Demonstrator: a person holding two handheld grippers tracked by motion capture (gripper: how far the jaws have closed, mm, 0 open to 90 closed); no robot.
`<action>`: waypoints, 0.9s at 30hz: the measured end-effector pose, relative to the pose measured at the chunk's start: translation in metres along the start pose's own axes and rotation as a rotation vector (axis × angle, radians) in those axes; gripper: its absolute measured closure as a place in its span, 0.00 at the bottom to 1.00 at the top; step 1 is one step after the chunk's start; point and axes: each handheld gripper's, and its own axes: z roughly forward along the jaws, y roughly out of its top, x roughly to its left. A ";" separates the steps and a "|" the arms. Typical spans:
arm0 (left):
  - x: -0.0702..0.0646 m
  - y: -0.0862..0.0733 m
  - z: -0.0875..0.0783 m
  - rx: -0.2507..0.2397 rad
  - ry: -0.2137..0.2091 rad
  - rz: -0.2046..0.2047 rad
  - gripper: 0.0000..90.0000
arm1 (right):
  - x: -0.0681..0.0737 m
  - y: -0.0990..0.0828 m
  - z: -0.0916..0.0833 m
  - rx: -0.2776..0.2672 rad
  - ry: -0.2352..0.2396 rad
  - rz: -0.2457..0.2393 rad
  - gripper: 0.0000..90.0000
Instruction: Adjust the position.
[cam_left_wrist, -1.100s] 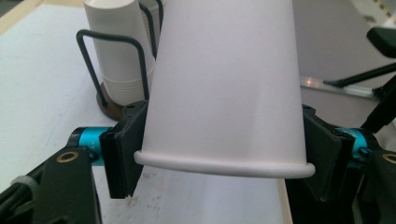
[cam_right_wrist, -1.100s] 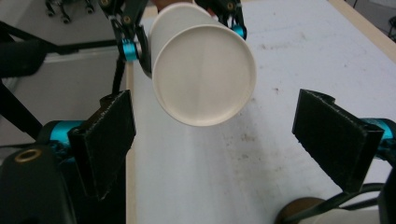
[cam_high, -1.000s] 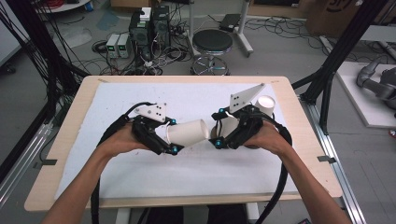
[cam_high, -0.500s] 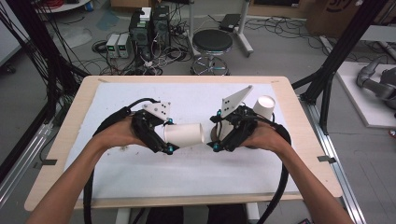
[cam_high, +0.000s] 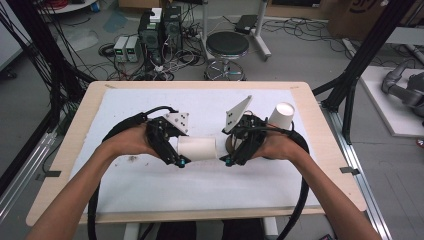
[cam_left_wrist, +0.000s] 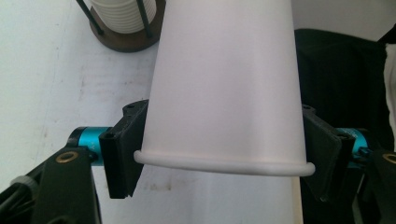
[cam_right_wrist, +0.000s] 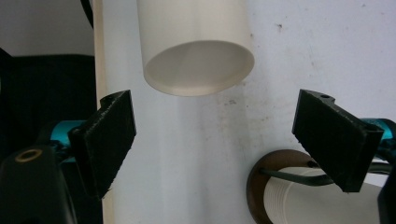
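Clamped on a white paper cup (cam_high: 196, 148), the left gripper (cam_high: 181, 150) held it sideways above the white mat (cam_high: 150, 190), its two black jaws pressing the cup's sides just behind the rolled rim, as the left gripper view made plain (cam_left_wrist: 224, 93). The cup's closed base pointed toward the right gripper (cam_high: 231, 152), whose jaws stood wide apart with nothing between them. In the right gripper view the cup's base (cam_right_wrist: 198, 46) hung ahead of those parted jaws, a little short of them and not touching either pad.

Behind the right hand (cam_high: 277, 146) a second white cup (cam_high: 281, 116) was raised at a tilt, its lower part covered by the gripper body, so what carried it could not be told from the high view. A dark round base with thin black rods held a ribbed white stack of cups (cam_right_wrist: 299, 198); it was cut off at the bottom edge of the right gripper view and at the top of the left gripper view (cam_left_wrist: 123, 21). The held cup's mouth was hidden by the left gripper in the high view.

Both grippers sat near the middle of the table (cam_high: 65, 150), well clear of its wooden edges. Open mat lay in front of the hands toward the person and beyond them toward the far edge. A black stool (cam_high: 227, 46) stood on the floor past the table.
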 end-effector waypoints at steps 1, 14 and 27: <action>0.000 0.002 0.000 0.005 -0.002 0.002 0.29 | 0.001 0.001 0.001 0.014 -0.001 -0.001 0.15; 0.002 0.008 0.009 0.085 -0.010 0.008 0.29 | 0.007 0.018 0.012 0.140 -0.024 -0.063 0.15; 0.004 0.009 0.018 0.139 -0.022 0.007 0.29 | 0.009 0.026 0.028 0.200 -0.013 -0.096 0.15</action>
